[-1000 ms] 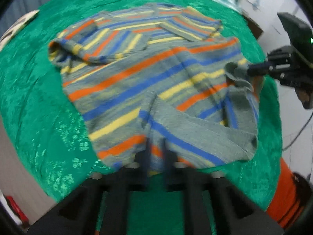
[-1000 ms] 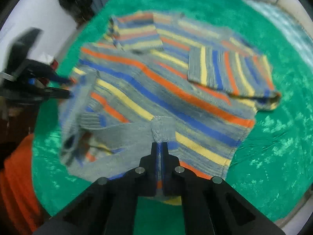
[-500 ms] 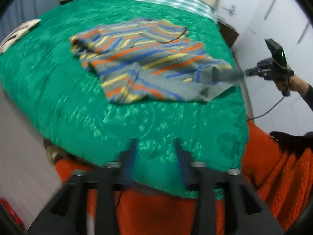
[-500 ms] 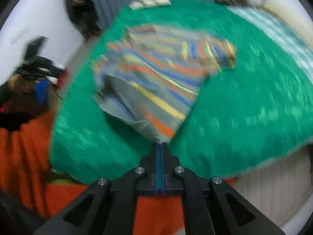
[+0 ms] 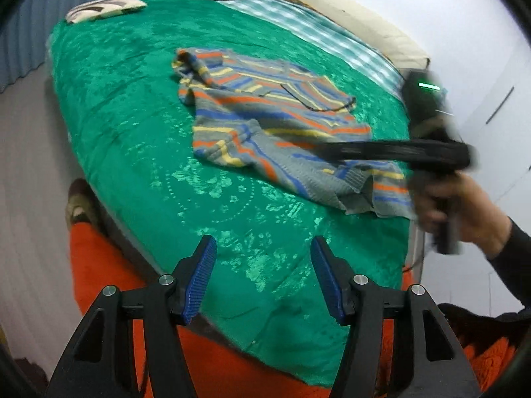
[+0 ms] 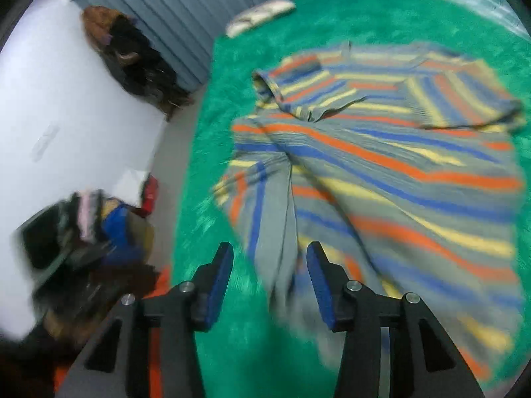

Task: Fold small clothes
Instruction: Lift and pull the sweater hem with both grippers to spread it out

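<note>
Since both our grippers, left [image 5: 264,277] and right [image 6: 269,282], had fingers apart and empty, the striped sweater [image 5: 265,126] lay rumpled on the bed [image 5: 132,106]; its loose hem could slump, spoiling our fold.

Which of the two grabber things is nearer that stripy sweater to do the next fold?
Probably the right gripper: its open jaws, which just opened, hang right over the striped sweater's near edge. The left gripper, also open, sits back at the green bedspread's edge, with nothing between its fingers.
</note>
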Demonstrator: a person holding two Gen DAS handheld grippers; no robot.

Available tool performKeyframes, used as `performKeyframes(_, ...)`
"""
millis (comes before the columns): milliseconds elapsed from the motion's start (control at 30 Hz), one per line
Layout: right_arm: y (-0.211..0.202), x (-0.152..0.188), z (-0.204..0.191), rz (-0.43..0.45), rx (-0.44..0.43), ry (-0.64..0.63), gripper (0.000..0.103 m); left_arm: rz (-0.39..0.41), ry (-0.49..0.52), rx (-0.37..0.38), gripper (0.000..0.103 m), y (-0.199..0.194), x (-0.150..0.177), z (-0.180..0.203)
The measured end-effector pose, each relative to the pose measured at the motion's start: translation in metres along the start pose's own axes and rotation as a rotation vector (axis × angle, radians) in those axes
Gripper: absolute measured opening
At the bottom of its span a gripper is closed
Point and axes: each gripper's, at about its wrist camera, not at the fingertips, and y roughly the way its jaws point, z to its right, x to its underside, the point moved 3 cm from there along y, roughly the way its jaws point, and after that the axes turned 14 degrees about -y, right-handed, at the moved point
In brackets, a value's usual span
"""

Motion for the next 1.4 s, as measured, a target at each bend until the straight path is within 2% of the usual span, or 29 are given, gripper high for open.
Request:
performKeyframes(100,0.063,-0.015,0.014,-0.136,0.068,0.06,0.042,0.024,-0.005,-0.041,0.062,-0.013,0.003,-0.011)
performKeyframes(167,0.073,-0.021,0.007,-0.128,-0.006,0.049,0.003,0.047,-0.015,-0.074,0.062,-0.024,0.005,-0.024)
performKeyframes(200,0.069,-0.023,-0.005,-0.108,-0.072,0.009,0.003,0.058,-0.029,-0.082,0.062,-0.029,0.005,-0.03)
performKeyframes(267,0.048,-0.018,-0.049,-0.076,-0.175,-0.185,0.003,0.073,-0.074,-0.084,0.063,-0.035,0.006,-0.045)
performKeyframes(333,0.028,0.004,-0.099,-0.101,-0.265,-0.416,0.003,0.076,-0.12,-0.076,0.065,-0.033,0.004,-0.057)
performKeyframes(400,0.019,0.032,-0.128,-0.153,-0.314,-0.541,0.007,0.066,-0.173,-0.05,0.07,-0.025,0.001,-0.066)
performKeyframes(433,0.019,0.042,-0.135,-0.179,-0.318,-0.567,0.021,0.057,-0.206,-0.022,0.07,-0.019,-0.001,-0.069)
performKeyframes(467,0.021,0.05,-0.138,-0.195,-0.31,-0.584,0.045,0.052,-0.222,0.0,0.07,-0.016,-0.003,-0.069)
performKeyframes(500,0.012,0.066,-0.137,-0.197,-0.287,-0.587,0.055,0.037,-0.243,0.042,0.07,-0.01,-0.005,-0.068)
performKeyframes(567,-0.004,0.078,-0.121,-0.161,-0.259,-0.522,0.057,-0.009,-0.264,0.117,0.074,0.003,-0.009,-0.061)
performKeyframes(600,-0.015,0.083,-0.108,-0.132,-0.257,-0.459,0.057,-0.03,-0.259,0.131,0.074,0.01,-0.009,-0.056)
performKeyframes(633,-0.028,0.087,-0.093,-0.1,-0.248,-0.398,0.057,-0.048,-0.245,0.123,0.074,0.018,-0.009,-0.05)
performKeyframes(700,-0.059,0.091,-0.059,-0.02,-0.184,-0.256,0.057,-0.081,-0.212,0.047,0.072,0.035,-0.007,-0.042)
performKeyframes(733,-0.083,0.099,-0.034,0.035,-0.125,-0.162,0.057,-0.102,-0.212,0.031,0.071,0.043,-0.005,-0.039)
performKeyframes(767,-0.099,0.105,-0.014,0.074,-0.077,-0.089,0.057,-0.119,-0.219,0.039,0.066,0.047,-0.003,-0.038)
performKeyframes(800,-0.122,0.119,0.018,0.123,0.011,0.023,0.057,-0.137,-0.224,0.048,0.056,0.05,0.0,-0.036)
performKeyframes(900,-0.152,0.15,0.085,0.138,0.173,0.207,0.059,-0.178,-0.185,0.045,0.041,0.053,0.006,-0.023)
performKeyframes(933,-0.155,0.156,0.094,0.14,0.188,0.226,0.059,-0.18,-0.163,0.037,0.038,0.052,0.006,-0.018)
performKeyframes(1000,-0.156,0.16,0.104,0.156,0.172,0.248,0.059,-0.198,-0.121,0.028,0.018,0.054,0.008,-0.008)
performKeyframes(1067,-0.147,0.158,0.103,0.184,0.127,0.285,0.059,-0.217,-0.095,0.004,0.012,0.057,0.007,-0.006)
performKeyframes(1133,-0.133,0.152,0.107,0.194,0.136,0.29,0.057,-0.217,-0.089,-0.024,0.012,0.058,0.005,-0.007)
performKeyframes(1200,-0.114,0.144,0.105,0.17,0.119,0.296,0.046,-0.226,-0.088,-0.032,0.011,0.061,0.004,-0.006)
performKeyframes(1267,-0.094,0.142,0.101,0.101,0.116,0.277,0.005,-0.242,-0.075,-0.048,0.011,0.066,0.005,-0.006)
performKeyframes(1300,-0.091,0.141,0.097,0.054,0.141,0.25,0.005,-0.245,-0.064,-0.06,0.004,0.067,0.006,-0.006)
performKeyframes(1400,-0.113,0.137,0.09,0.078,0.12,0.264,0.005,-0.219,-0.055,-0.043,0.0,0.05,0.001,-0.004)
